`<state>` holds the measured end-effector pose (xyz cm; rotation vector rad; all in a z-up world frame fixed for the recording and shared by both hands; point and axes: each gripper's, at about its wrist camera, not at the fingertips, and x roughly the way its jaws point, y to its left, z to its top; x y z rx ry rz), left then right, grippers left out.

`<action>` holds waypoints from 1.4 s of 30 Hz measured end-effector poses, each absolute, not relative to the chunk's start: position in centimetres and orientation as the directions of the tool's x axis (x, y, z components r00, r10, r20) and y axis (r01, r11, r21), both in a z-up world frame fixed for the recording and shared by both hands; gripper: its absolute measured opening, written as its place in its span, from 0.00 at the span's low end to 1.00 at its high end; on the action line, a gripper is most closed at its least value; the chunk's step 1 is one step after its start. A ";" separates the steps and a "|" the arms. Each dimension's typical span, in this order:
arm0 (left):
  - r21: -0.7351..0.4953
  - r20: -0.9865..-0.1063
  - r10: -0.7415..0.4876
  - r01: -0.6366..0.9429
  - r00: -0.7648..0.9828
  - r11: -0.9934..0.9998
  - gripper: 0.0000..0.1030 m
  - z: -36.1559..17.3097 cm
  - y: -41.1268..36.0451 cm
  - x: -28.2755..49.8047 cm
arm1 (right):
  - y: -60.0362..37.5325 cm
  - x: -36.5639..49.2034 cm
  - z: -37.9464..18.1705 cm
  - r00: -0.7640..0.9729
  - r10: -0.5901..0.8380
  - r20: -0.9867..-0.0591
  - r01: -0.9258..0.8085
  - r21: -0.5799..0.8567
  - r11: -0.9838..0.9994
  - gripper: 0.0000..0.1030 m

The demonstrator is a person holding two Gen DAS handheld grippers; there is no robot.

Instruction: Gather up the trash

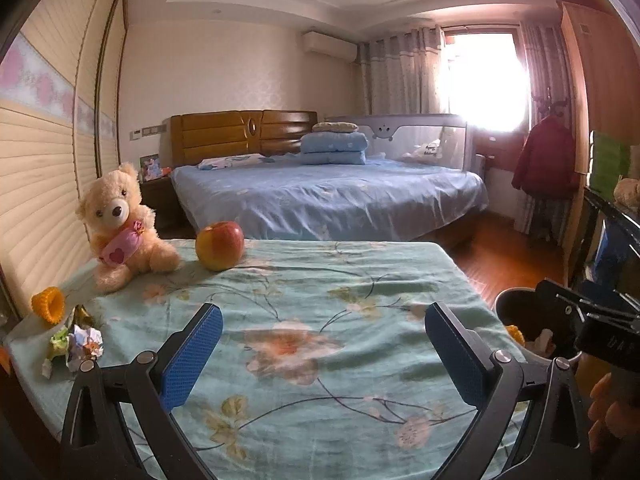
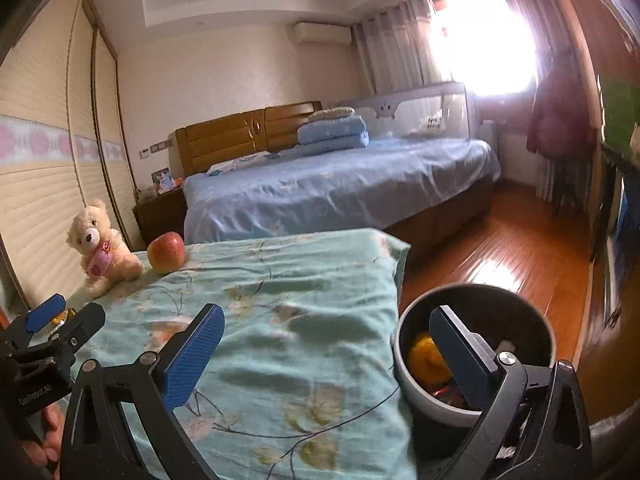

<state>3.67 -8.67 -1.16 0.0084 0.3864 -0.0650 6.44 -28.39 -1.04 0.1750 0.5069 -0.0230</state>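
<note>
Crumpled trash (image 1: pixel 80 342) heaped at the table's (image 1: pixel 304 312) left edge, at 9 o'clock in the left wrist view, beside an orange ribbed cup (image 1: pixel 49 305) lying on its side just beyond it; white and coloured paper wads, a green scrap, a small white bit loose nearer the corner. Dark bin (image 2: pixel 476 356) standing off the table's right edge, at 4 o'clock in the right wrist view, with orange and other scraps inside. Left claw (image 1: pixel 324 354) spread wide over bare floral cloth, nothing between the blue pads. Right claw (image 2: pixel 326 354) likewise wide apart and empty, one finger over the cloth, the other over the bin's mouth. Teddy bear (image 1: pixel 120 224) and apple (image 1: pixel 219 245) at the far left corner, at 10 o'clock. Beyond, open wooden floor (image 2: pixel 516 248), then a blue-sheeted bed (image 1: pixel 328 196).
</note>
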 end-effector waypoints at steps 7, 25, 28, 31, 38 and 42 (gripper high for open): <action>0.014 -0.370 -0.045 0.054 0.928 0.998 0.99 -1.2 -9.2 4.4 | -28.2 6.3 -1.6 0.875 0.027 -0.484 0.058 0.159 0.986 1.00; 0.017 -0.355 -0.036 0.045 0.934 0.999 0.99 -1.2 -8.5 4.4 | -27.4 5.8 -1.0 0.883 0.026 -0.468 0.036 0.123 0.992 1.00; 0.012 -0.355 -0.042 0.049 0.934 0.999 0.99 -1.1 -8.3 4.4 | -27.3 5.8 -0.9 0.884 0.027 -0.466 0.034 0.122 0.992 1.00; 0.010 -0.352 -0.042 0.048 0.935 0.999 0.99 -1.0 -8.2 4.5 | -27.1 5.8 -0.7 0.886 0.027 -0.462 0.032 0.120 0.992 1.00; 0.009 -0.347 -0.039 0.045 0.937 0.999 0.99 -1.0 -8.1 4.4 | -26.9 5.7 -0.4 0.890 0.031 -0.455 0.027 0.119 0.993 1.00; 0.008 -0.349 -0.040 0.046 0.936 0.999 0.99 -1.1 -8.2 4.5 | -26.8 5.6 -0.3 0.891 0.032 -0.453 0.024 0.117 0.993 1.00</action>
